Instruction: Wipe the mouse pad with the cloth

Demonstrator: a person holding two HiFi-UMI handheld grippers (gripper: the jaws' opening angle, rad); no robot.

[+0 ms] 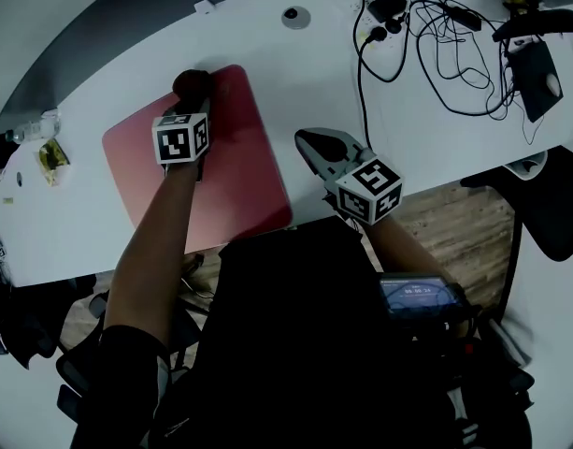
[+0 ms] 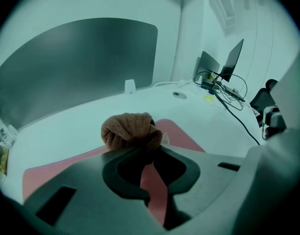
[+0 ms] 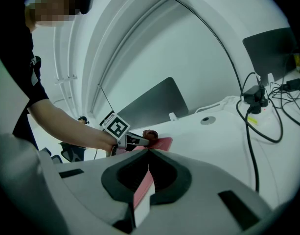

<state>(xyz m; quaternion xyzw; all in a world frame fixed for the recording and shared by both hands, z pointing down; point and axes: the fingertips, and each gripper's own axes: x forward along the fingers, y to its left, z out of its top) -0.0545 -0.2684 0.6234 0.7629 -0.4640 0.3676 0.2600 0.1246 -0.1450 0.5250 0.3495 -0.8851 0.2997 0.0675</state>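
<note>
White desk (image 1: 408, 148) bears smooth pink mouse pad (image 1: 239, 157); left tool (image 2: 142, 152) pinches fuzzy balled cloth (image 2: 131, 130), right tool (image 3: 149, 151) closed.

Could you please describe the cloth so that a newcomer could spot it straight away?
On the long white desk lies a pink mouse pad. At its far edge, the left gripper pinches the cloth: a bunched brown wad, the only soft, crumpled thing there.

No lettering can be read; the small screen (image 1: 420, 295) shows pale digits (too blurred to make out).
</note>
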